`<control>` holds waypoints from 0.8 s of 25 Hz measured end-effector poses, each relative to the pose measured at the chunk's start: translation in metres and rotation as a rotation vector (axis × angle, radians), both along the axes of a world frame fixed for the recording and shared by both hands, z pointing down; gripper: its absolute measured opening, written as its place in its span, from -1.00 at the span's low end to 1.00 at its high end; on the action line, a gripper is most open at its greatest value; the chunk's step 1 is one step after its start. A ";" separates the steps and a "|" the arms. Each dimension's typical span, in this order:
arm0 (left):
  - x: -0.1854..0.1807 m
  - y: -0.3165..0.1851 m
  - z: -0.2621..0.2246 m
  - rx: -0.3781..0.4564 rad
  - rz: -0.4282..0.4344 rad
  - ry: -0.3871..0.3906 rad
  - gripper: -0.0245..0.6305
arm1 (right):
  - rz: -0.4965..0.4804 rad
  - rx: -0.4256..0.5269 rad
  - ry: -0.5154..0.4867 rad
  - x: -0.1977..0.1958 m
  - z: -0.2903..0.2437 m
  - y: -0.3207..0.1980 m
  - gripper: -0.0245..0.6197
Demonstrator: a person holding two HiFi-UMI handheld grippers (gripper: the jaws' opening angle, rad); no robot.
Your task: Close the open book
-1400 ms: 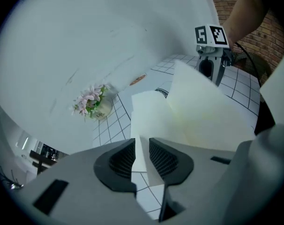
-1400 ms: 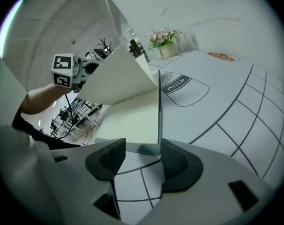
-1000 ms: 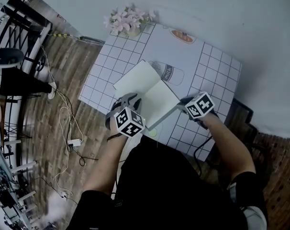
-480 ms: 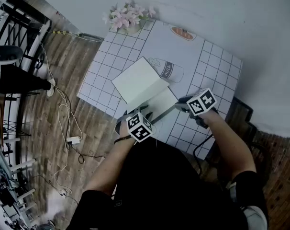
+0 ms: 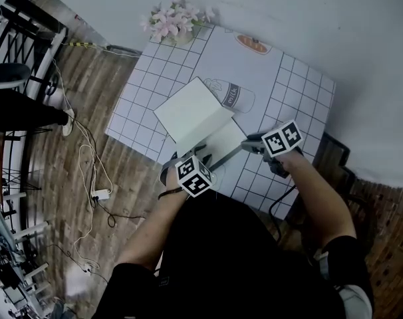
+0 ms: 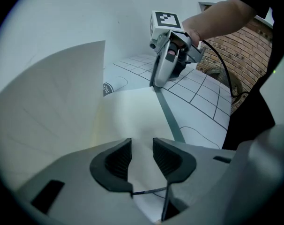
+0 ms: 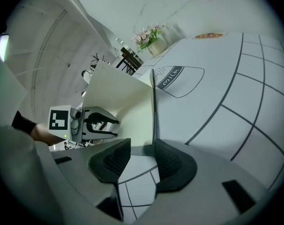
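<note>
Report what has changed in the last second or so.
The left gripper, gripping the book's left half, has swung it further up and over toward the right gripper, moving rightward along the table's near edge. That half now stands steeply tilted above the right page. Unchanged: the right gripper's grip on the book's right edge, the flowers, the table.

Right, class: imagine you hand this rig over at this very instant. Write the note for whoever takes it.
Left gripper: at the near edge of the book, jaws narrowly apart with white pages between them. Whether they pinch is unclear.
Right gripper: jaws on the book's grey right edge, apparently clamped.
The book lies on the checked table. The half on the left gripper's side stands raised and the other half lies flat.
Done: one half lifted partway.
Left: fold the raised half down onto the flat one, then let go.
</note>
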State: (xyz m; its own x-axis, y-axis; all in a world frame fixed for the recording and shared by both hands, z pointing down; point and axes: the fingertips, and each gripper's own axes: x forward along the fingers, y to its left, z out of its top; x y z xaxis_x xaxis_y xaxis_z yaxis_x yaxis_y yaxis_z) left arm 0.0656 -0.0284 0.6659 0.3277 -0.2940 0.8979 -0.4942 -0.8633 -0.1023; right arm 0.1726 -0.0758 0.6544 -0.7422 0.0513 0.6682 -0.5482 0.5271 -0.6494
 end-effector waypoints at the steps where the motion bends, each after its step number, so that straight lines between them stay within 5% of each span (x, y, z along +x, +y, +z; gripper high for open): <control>1: 0.000 0.000 0.000 0.001 0.000 0.000 -0.55 | 0.006 -0.007 -0.006 -0.001 0.000 0.000 -0.42; 9: -0.001 -0.001 -0.001 0.003 -0.011 0.020 -0.55 | 0.052 -0.048 -0.051 -0.004 -0.002 -0.001 -0.44; 13: -0.001 -0.001 0.000 0.001 -0.007 0.019 -0.55 | 0.067 -0.053 -0.048 -0.005 0.001 -0.002 -0.56; 15: 0.000 0.000 0.000 -0.002 -0.009 0.020 -0.55 | 0.078 -0.051 -0.048 -0.004 0.002 -0.003 -0.77; 20: -0.001 -0.001 0.001 -0.005 -0.027 0.027 -0.55 | 0.084 -0.051 -0.066 -0.007 -0.001 -0.004 -0.81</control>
State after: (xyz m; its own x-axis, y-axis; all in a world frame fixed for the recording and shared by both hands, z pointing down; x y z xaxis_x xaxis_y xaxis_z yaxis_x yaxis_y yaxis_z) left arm 0.0642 -0.0296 0.6664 0.3438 -0.2987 0.8903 -0.5201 -0.8499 -0.0843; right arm 0.1661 -0.0802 0.6530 -0.7874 0.0198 0.6161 -0.5445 0.4460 -0.7103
